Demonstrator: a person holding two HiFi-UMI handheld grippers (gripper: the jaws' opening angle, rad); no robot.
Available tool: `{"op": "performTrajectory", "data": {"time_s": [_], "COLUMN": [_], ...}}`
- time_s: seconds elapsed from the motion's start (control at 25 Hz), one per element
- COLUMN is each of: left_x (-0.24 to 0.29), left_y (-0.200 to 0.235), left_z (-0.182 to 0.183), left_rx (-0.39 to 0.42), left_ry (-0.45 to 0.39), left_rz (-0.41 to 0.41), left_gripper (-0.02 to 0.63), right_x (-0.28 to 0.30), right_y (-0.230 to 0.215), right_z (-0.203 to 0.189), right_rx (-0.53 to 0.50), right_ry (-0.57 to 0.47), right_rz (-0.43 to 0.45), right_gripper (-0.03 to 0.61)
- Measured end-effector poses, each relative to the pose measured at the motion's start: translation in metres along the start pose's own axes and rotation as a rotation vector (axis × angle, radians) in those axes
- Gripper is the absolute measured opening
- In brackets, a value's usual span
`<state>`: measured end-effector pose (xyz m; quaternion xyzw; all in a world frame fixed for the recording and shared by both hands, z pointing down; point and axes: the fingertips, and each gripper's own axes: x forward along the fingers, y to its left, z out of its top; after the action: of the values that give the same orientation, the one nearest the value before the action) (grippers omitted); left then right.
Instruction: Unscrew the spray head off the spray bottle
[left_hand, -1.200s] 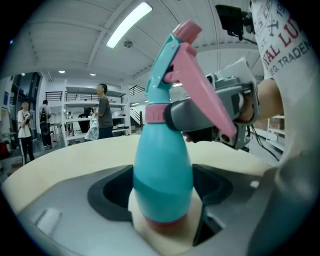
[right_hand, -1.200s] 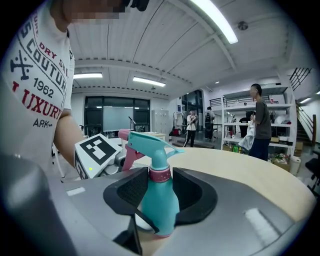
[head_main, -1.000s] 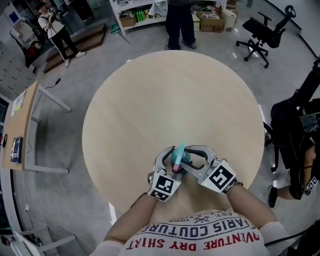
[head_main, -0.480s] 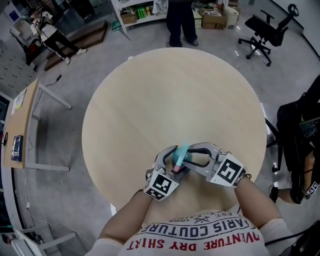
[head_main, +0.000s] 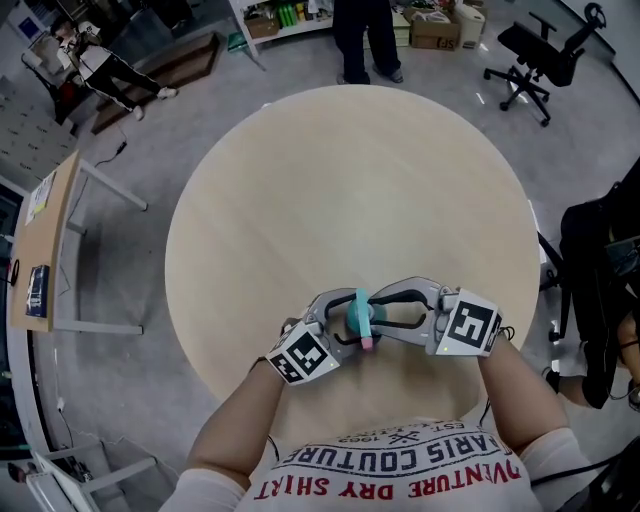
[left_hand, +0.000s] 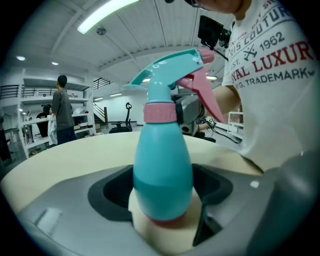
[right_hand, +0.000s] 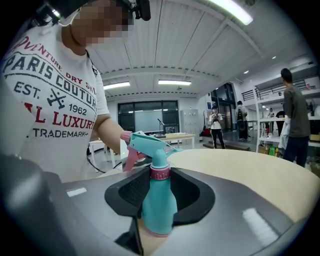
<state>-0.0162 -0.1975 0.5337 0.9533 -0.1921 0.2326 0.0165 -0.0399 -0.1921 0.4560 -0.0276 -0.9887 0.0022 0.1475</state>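
Over the table's (head_main: 300, 200) near edge, we find the spray bottle (head_main: 357, 312) lifted, left gripper (head_main: 340, 325) clamped on its body, right gripper (head_main: 380, 318) pinching the pink collar (left_hand: 160, 113). Spray head (left_hand: 172, 67) is still on; in our judgement, unscrewing is unfinished.

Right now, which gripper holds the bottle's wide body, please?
The left gripper clasps the spray bottle body; the right gripper, just closing, is at its pink collar.

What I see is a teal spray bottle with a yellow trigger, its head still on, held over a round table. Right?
Not quite. The trigger is pink, not yellow; the left gripper view shows it plainly. The rest holds: the teal spray bottle has its head still on and is held over the round table.
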Motion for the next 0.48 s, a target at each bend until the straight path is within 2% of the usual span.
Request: {"op": "performTrajectory", "data": {"time_s": [0.08, 0.24, 0.4, 0.48], "left_x": [0.0, -0.001, -0.004, -0.005], "left_y": [0.0, 0.005, 0.013, 0.017], "left_z": [-0.003, -0.004, -0.002, -0.003], "left_rx": [-0.021, -0.082, -0.121, -0.157], "left_ry": [-0.006, -0.031, -0.02, -0.009], "left_rz": [0.033, 0.126, 0.285, 0.382], "left_gripper": [0.362, 0.362, 0.362, 0.362], "right_x": [-0.004, -0.026, -0.045, -0.049], "right_y": [0.0, 0.004, 0.015, 0.017], "right_z": [-0.003, -0.002, 0.005, 0.011], "right_rx": [0.023, 0.15, 0.193, 0.213], "right_ry": [-0.01, -0.066, -0.112, -0.157], "right_rz": [-0.04, -0.139, -0.224, -0.298], "right_gripper": [0.135, 0.154, 0.209, 0.226]}}
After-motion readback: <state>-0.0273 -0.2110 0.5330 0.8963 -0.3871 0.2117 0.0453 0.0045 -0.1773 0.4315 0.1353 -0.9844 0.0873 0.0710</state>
